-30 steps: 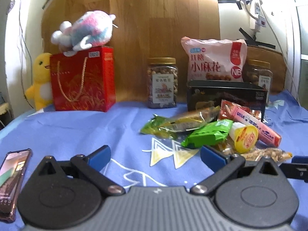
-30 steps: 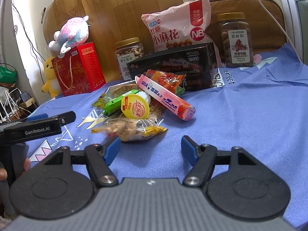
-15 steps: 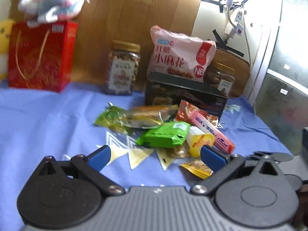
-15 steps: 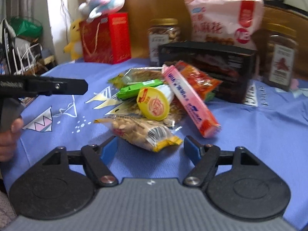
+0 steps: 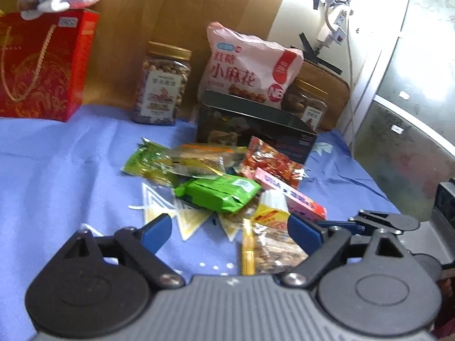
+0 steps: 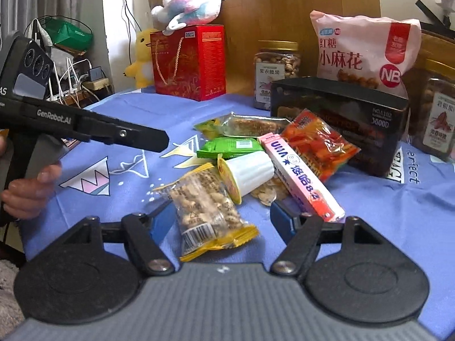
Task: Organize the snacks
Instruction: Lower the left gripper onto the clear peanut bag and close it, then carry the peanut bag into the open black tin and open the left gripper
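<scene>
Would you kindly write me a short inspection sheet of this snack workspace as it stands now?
Surface: blue printed cloth, mostly flat.
Job's things: loose pile with peanut packet, white cup, pink stick pack, green packet, orange bag; black box just behind them.
Clutter: two nut jars, pink bag, red gift bag, plush toys.
Grippers: right gripper open, astride the peanut packet; left gripper open, empty.
Cables: chargers and wires beyond the left edge.
Surroundings: wooden board behind.

Black linkage arms, silver pivot screws, blue fingers point(image 6: 280, 220), grey ribbed base
</scene>
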Demonstrator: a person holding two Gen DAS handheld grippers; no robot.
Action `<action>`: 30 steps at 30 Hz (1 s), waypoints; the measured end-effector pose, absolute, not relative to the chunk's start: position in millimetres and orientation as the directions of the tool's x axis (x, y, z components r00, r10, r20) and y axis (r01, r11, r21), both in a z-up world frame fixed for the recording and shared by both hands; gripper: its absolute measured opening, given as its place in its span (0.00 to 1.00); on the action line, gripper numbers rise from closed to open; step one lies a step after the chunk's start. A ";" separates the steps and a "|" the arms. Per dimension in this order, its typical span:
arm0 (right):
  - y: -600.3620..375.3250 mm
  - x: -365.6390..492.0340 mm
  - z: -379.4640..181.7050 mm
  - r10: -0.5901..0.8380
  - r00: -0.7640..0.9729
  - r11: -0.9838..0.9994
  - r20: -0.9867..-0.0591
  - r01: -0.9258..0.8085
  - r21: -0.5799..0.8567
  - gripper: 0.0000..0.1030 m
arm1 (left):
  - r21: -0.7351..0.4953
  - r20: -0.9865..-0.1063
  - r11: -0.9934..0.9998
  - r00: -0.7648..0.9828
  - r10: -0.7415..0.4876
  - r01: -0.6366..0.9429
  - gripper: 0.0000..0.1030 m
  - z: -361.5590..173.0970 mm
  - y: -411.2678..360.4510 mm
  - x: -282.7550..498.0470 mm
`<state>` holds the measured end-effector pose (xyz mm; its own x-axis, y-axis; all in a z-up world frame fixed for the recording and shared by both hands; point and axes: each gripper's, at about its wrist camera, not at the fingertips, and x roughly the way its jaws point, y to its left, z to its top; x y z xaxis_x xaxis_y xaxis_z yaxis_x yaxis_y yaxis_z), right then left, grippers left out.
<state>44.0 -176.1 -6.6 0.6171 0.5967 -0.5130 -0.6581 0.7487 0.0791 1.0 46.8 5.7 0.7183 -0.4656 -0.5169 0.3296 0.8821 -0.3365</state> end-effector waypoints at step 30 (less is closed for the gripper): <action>-206.3 118.8 60.5 0.523 0.810 0.834 -0.267 -0.551 -0.038 0.53 | -0.310 -0.400 0.832 0.731 -0.553 0.460 0.40 87.1 -32.5 90.7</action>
<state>118.8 -206.3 60.5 0.8096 0.5229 -0.2666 -0.5509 0.8337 -0.0379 90.7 -32.5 87.1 0.7308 -0.5530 -0.4002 0.4598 0.8321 -0.3102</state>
